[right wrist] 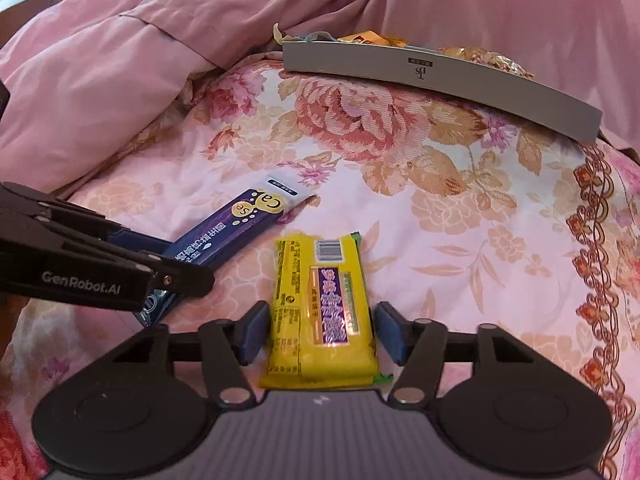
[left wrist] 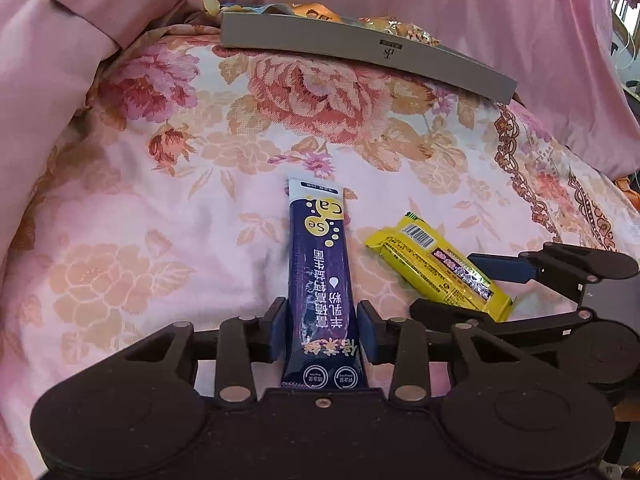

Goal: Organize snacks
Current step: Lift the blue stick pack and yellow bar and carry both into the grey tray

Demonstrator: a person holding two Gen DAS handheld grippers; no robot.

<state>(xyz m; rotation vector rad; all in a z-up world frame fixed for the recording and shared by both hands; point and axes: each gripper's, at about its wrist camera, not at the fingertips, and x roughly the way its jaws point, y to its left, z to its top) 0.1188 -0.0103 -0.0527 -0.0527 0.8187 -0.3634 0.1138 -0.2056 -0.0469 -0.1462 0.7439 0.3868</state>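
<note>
The left tool [left wrist: 322, 330] clamps the dark blue stick sachet [left wrist: 320, 272] lengthwise, while the right tool [right wrist: 320, 334] straddles the yellow foil snack bar [right wrist: 320, 308], pads not quite touching, both pointing toward the flat grey box [left wrist: 360, 46].

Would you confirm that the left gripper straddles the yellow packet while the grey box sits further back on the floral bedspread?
Not quite: in the left wrist view the left gripper straddles the dark blue sachet, not the yellow packet. The grey box does sit further back on the floral bedspread.
</note>
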